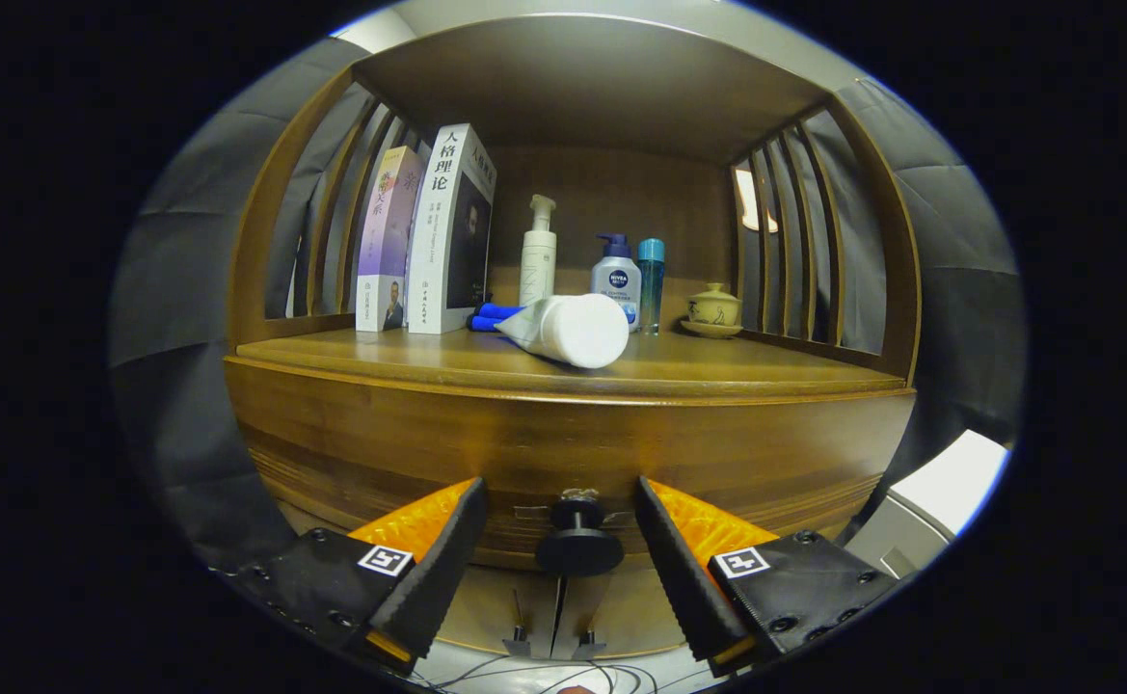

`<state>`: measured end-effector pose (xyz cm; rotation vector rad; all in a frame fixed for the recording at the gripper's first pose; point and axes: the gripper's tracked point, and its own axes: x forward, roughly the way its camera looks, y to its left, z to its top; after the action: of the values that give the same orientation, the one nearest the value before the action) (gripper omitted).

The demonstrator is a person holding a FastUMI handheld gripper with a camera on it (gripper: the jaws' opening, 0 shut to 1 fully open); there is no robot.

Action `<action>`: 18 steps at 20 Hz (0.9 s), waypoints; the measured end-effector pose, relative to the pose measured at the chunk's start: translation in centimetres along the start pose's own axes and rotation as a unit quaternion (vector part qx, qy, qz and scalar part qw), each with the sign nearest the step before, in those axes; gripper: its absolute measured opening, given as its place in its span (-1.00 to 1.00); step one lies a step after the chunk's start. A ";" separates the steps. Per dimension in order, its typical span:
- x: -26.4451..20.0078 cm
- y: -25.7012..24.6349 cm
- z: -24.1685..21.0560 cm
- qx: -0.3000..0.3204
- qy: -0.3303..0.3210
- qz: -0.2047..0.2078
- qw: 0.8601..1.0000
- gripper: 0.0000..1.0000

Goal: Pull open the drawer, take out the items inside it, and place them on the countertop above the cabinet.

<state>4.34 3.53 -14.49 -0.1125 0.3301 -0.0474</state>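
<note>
the hand-held gripper (577, 540) stands wide, its two fingers either side of the dark round knob (579, 547) on the drawer (563, 453), with clear gaps on both sides and nothing pressed between them. the drawer front looks flush with the wooden cabinet, so it reads as closed; what lies inside it cannot be seen.

on the counter (351, 359) above, a white tube (568, 330) lies on its side near the front edge, with something blue (494, 317) just behind its left end. farther back stand two books (428, 236) at the left, a white pump bottle (537, 253), a blue-capped pump bottle (616, 275), a slim teal bottle (651, 281), and a small lidded cup on a saucer (714, 308) at the right.

this fits two stages: the knob about to be gripped for pulling, or a drawer shut again with its contents already lying on the counter. if a pull is meant, the fingers need to close squarely on the knob's stem or disc, then draw straight back toward the near side without twisting.
</note>
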 end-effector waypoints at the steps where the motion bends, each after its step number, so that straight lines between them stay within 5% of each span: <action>1: 0.0 -0.1 0.0 -0.001 -0.003 0.000 1.000 0.95; 18: -13.9 -3.7 10.4 0.016 -0.099 0.048 0.994 0.95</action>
<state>-5.47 1.86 0.20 -0.0689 0.1363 0.0542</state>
